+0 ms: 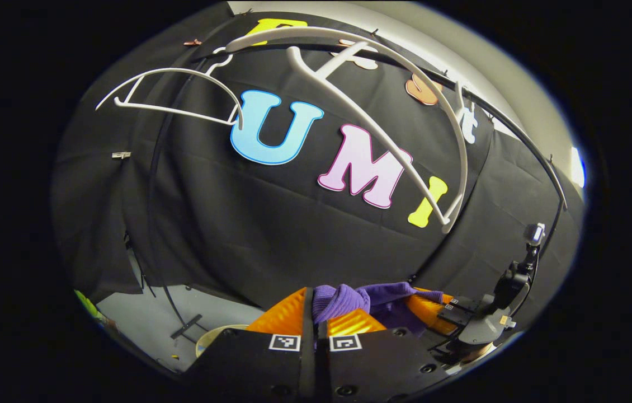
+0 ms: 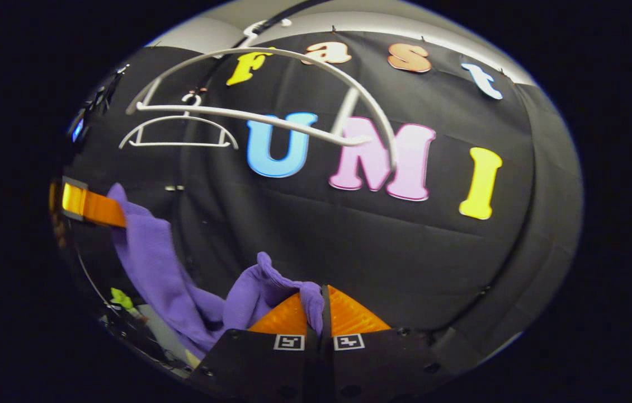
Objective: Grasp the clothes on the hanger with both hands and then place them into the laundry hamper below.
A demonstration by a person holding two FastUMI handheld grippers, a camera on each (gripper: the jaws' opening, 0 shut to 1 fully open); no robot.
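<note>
Right gripper view: both grippers' fingers [image 2: 314, 316] pinch the purple garment [image 2: 154, 263], pulled clear of the hanger [image 2: 260, 117] for lowering into the hamper.

Black cloth [image 1: 271, 235] hangs as backdrop w/ a small metal clip [image 1: 121, 155] pinned at left. Thin black pole [image 1: 150, 184] runs down to its foot [image 1: 186, 326] on grey floor [image 1: 142, 316]. Yellow-green obj [image 1: 88, 305] at floor edge, too small to ID.

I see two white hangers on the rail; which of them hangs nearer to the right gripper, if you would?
The big white hanger, whose arch sweeps across the upper middle of the right gripper view. The small hanger hangs farther back at its left. Both are bare.
</note>
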